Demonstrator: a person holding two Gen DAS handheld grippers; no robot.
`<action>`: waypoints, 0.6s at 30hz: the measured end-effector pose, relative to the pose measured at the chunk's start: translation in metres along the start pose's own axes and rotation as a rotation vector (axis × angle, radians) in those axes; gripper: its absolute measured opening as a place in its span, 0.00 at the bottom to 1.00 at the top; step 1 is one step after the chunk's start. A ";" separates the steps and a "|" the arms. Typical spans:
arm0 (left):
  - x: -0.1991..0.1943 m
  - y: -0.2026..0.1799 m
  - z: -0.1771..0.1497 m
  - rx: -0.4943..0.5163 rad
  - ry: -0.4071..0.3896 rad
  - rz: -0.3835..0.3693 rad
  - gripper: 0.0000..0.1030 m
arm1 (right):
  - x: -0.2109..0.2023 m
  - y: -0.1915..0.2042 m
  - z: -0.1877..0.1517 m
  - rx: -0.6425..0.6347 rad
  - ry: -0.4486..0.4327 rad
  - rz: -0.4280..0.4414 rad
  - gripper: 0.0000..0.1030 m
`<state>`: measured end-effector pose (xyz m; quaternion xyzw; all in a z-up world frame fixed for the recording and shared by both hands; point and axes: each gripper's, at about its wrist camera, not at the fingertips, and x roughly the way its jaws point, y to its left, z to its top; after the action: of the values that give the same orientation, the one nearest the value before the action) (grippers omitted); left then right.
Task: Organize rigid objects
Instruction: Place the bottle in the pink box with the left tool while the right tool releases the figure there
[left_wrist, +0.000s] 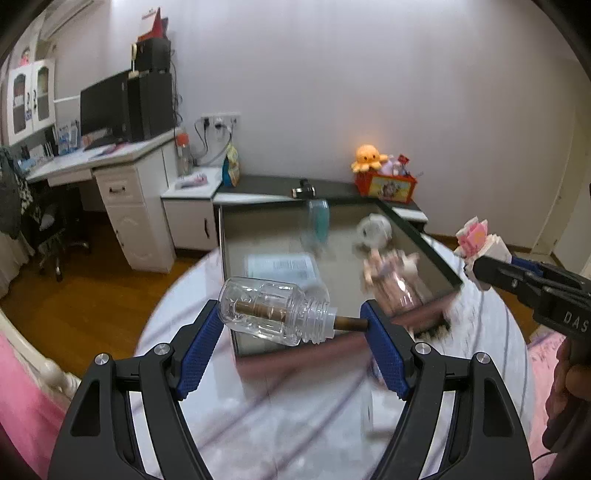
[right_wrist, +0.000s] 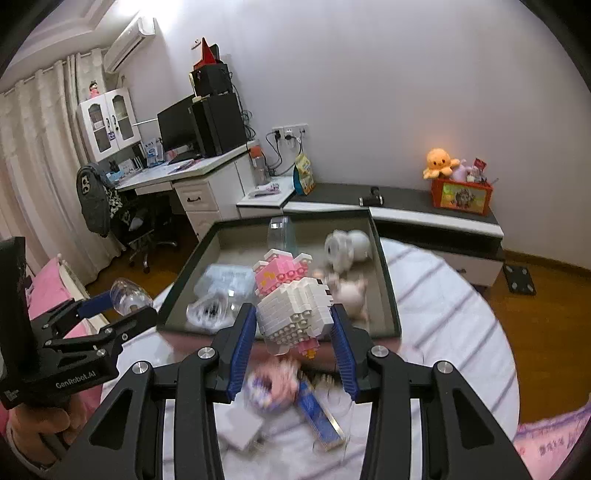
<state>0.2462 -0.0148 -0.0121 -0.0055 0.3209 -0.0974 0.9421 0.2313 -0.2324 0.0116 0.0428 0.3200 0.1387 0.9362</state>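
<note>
Left hand-held gripper (left_wrist: 291, 325) clamps a clear bottle (left_wrist: 271, 310) lengthwise above the tray (left_wrist: 424, 240); likely light, slippery. Right hand-held gripper (right_wrist: 293, 332) grips a brick-built figure (right_wrist: 295, 310), probably fragile; best held by its body.

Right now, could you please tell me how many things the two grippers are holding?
2: a clear bottle held sideways in the left gripper, and a pink-and-white brick figure in the right gripper, both above the tray.
</note>
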 end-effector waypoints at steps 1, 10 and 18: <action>0.004 0.001 0.006 -0.003 -0.004 0.000 0.75 | 0.004 0.000 0.005 -0.003 -0.002 0.001 0.41; 0.060 0.002 0.050 0.003 -0.008 0.010 0.75 | 0.054 -0.005 0.037 -0.016 0.022 0.017 0.41; 0.110 -0.001 0.061 0.017 0.046 0.028 0.75 | 0.106 -0.022 0.042 -0.007 0.091 0.000 0.41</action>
<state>0.3686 -0.0399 -0.0300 0.0095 0.3417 -0.0869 0.9357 0.3423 -0.2229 -0.0206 0.0333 0.3619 0.1414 0.9208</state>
